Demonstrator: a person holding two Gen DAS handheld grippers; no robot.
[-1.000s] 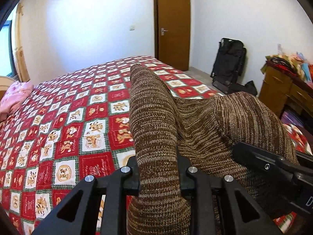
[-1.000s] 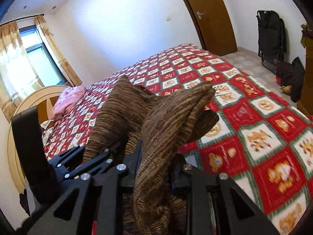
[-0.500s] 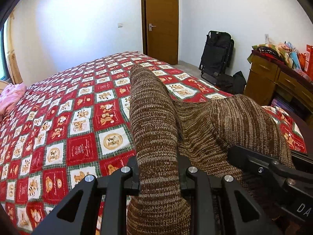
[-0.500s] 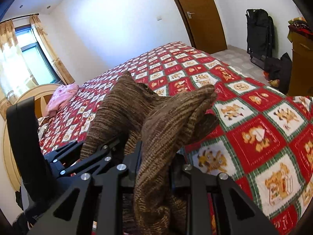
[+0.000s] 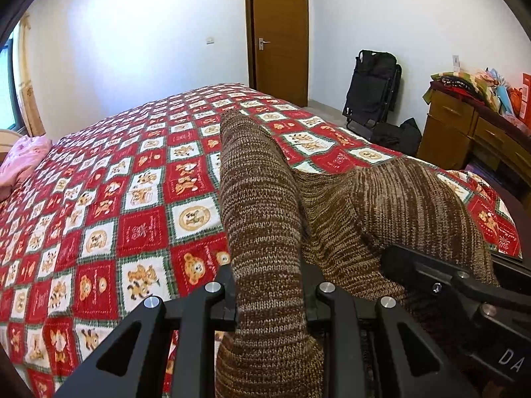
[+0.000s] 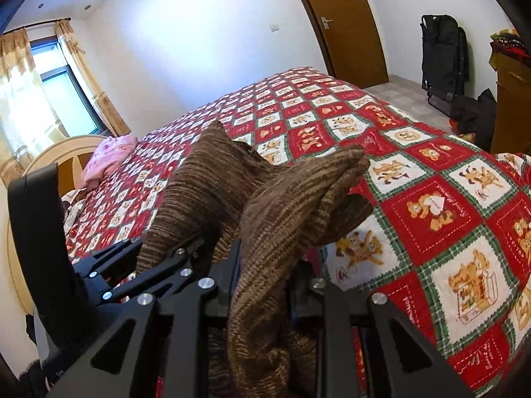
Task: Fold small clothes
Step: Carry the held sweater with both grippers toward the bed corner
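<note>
Left gripper (image 5: 268,295): black two-finger unit, jaws pinched on a thick fold of the brown-and-tan striped knitted garment (image 5: 262,219); the fold stands up between the fingers and rises toward the far side, its tip over the bed. Right gripper (image 6: 265,282): same black build, jaws likewise clamped on a bunched fold of the same knitted garment (image 6: 282,212), which pokes forward and to the right in a rounded end. In the left wrist view the right gripper (image 5: 464,285) shows at the near right, just beside the left one, with the cloth draped over and between the two. In the right wrist view the left gripper (image 6: 156,265) shows at the near left, cloth rising from it to a peak. The garment is held up off the surface at both grips; its lower part hangs below the fingers and cannot be followed. Beneath lies a bed covered by a red, white and green patchwork quilt with bear motifs (image 5: 116,215). A pink bundle of fabric (image 5: 23,162) rests at the far left end of the bed, near a cream curved headboard (image 6: 49,156). Beyond, a brown wooden door (image 5: 278,33) stands shut in the far wall. A black folded chair (image 5: 371,89) leans against the right wall, near a wooden dresser (image 5: 464,132) stacked with assorted items. A curtained window (image 6: 49,76) is at the far left.
</note>
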